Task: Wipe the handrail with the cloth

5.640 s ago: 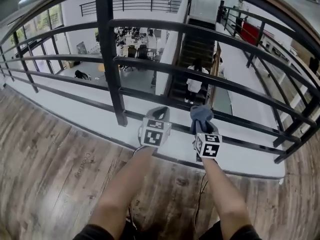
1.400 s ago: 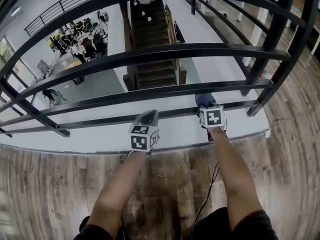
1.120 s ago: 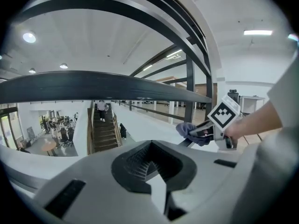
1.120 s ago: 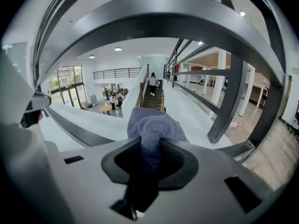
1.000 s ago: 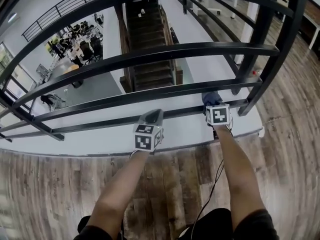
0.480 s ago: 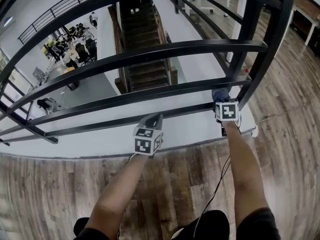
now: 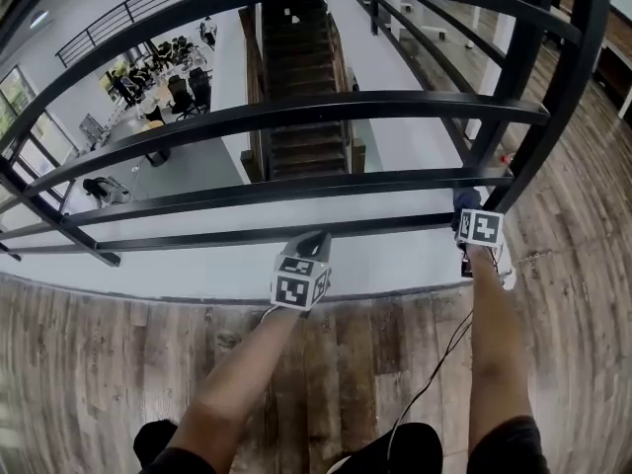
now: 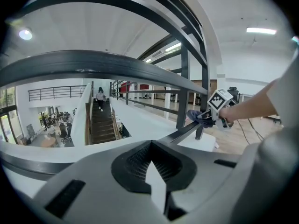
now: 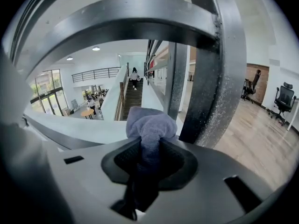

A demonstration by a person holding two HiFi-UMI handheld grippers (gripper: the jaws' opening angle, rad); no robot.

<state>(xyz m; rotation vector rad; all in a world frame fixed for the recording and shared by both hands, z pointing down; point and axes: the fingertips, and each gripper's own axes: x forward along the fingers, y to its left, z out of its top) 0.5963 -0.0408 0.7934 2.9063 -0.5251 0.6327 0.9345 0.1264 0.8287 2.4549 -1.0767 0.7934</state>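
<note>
Pinching a bunched grey-blue cloth (image 9: 150, 122) in the right claw (image 9: 145, 160) against the lowest black handrail bar (image 7: 375, 225) beside a post (image 9: 205, 78), left claw (image 7: 314, 243) closed, empty.

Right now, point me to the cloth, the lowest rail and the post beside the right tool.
cloth (image 9: 150, 125): right gripper view, on its bunched top.
lowest rail (image 7: 197, 237): head view, on its left stretch.
post (image 9: 212, 87): right gripper view, on its speckled front face.
</note>
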